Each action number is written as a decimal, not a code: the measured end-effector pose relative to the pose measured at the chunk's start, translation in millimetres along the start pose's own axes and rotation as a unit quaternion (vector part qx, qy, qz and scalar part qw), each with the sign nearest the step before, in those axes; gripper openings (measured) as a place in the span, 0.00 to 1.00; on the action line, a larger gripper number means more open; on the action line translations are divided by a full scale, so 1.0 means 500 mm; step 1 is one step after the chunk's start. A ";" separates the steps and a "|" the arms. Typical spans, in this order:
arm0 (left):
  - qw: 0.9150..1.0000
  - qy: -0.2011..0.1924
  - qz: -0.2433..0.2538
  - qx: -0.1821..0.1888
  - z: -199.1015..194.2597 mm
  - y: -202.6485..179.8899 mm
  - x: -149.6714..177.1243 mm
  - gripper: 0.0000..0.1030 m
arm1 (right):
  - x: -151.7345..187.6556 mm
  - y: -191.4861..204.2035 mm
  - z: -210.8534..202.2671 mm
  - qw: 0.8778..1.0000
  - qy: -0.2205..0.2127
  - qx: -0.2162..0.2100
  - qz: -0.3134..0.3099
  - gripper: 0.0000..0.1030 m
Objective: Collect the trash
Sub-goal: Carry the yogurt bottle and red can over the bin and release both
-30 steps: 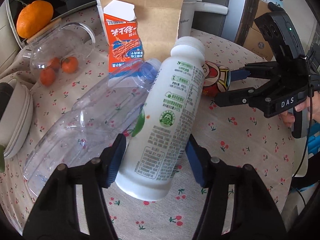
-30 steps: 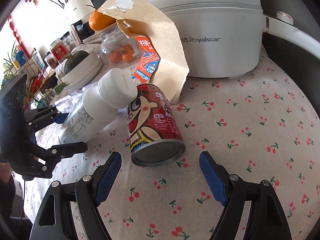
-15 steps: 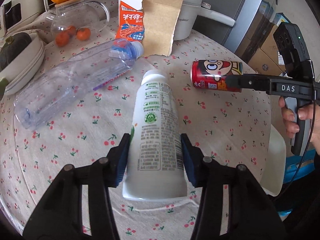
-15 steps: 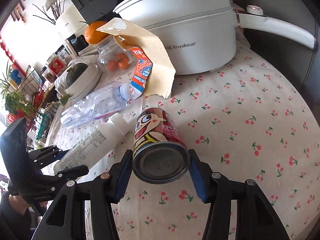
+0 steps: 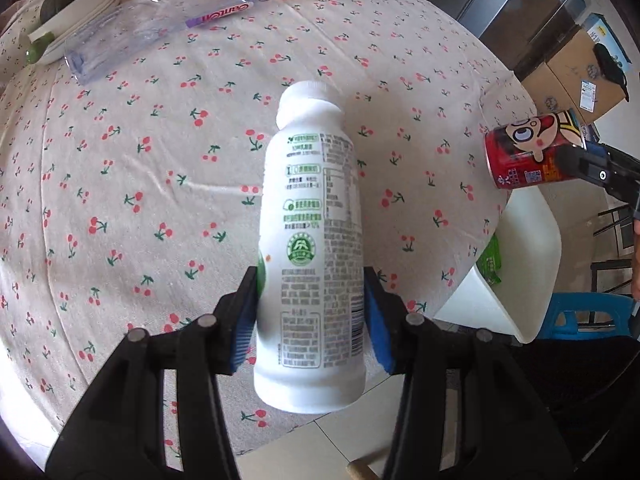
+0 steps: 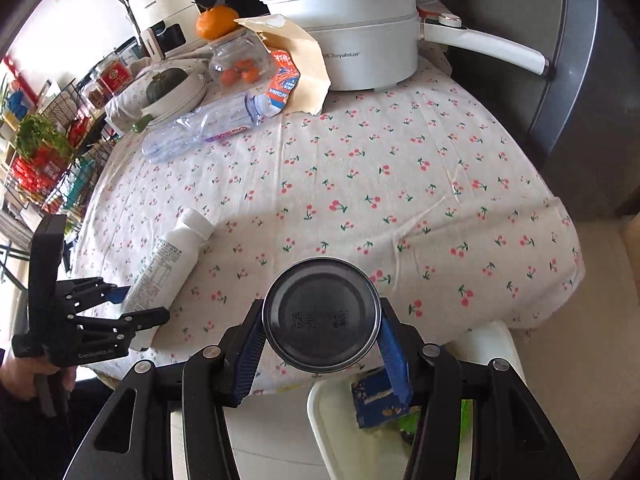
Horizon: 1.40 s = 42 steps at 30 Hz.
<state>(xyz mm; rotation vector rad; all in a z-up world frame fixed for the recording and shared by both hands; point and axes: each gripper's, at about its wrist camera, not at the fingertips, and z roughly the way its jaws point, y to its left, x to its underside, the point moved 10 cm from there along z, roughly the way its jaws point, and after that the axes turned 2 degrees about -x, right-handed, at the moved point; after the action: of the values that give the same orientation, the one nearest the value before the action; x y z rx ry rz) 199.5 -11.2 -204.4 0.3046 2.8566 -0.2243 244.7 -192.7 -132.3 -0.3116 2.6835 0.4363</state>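
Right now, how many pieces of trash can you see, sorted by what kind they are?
Plastic bottles: 2, the white bottle in the left gripper and the clear bottle lying on the table.
Cans: 1, the red can in the right gripper.
Cartons: 1, the orange carton.
Torn cardboard: 1.
Total: 5

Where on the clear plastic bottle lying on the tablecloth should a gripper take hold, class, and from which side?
Grip the clear plastic bottle across its mid-body, coming down from above with the fingers either side. It lies flat on its side on the tablecloth, so the long body offers two opposite walls. Its capped end sits close to the torn cardboard and the snack carton, so avoid that end.
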 end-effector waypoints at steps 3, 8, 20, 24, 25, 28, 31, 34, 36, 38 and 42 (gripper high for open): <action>1.000 -0.018 -0.015 0.002 0.000 0.003 -0.003 0.49 | 0.033 0.004 -0.018 1.000 -0.003 -0.006 0.007 0.53; 0.998 -0.058 -0.025 0.023 -0.034 -0.022 -0.004 0.49 | 0.081 -0.023 -0.048 0.999 -0.004 0.004 0.037 0.53; 0.983 -0.089 0.099 0.127 -0.094 -0.286 0.042 0.49 | 0.159 -0.139 -0.166 0.994 -0.045 0.021 0.099 0.53; 0.979 -0.071 0.135 0.136 -0.070 -0.350 0.051 0.49 | 0.192 -0.205 -0.172 0.990 -0.041 0.048 0.126 0.53; 0.978 -0.069 0.142 0.135 -0.061 -0.363 0.050 0.49 | 0.201 -0.217 -0.169 0.989 -0.037 0.052 0.131 0.53; 0.977 -0.063 0.156 0.135 -0.037 -0.398 0.050 0.49 | 0.225 -0.241 -0.158 0.988 -0.023 0.060 0.138 0.53; 0.976 -0.061 0.165 0.132 -0.013 -0.422 0.042 0.49 | 0.238 -0.258 -0.154 0.988 -0.017 0.066 0.140 0.53; 0.974 -0.080 0.173 0.126 0.001 -0.437 0.028 0.50 | 0.248 -0.275 -0.152 0.987 -0.012 0.071 0.146 0.53; 0.974 -0.088 0.170 0.120 0.003 -0.441 0.017 0.54 | 0.252 -0.284 -0.151 0.986 -0.011 0.073 0.150 0.53; 0.975 -0.092 0.164 0.117 -0.002 -0.439 0.012 0.66 | 0.254 -0.291 -0.150 0.985 -0.009 0.074 0.153 0.53; 0.977 -0.101 0.158 0.101 -0.019 -0.420 0.005 0.71 | 0.261 -0.298 -0.144 0.985 -0.002 0.078 0.154 0.53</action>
<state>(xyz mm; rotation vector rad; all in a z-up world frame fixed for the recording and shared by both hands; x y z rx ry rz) 147.2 -211.8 -169.7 0.7256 2.5428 -0.4526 144.0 -375.4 -162.5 0.1531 2.7475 0.3091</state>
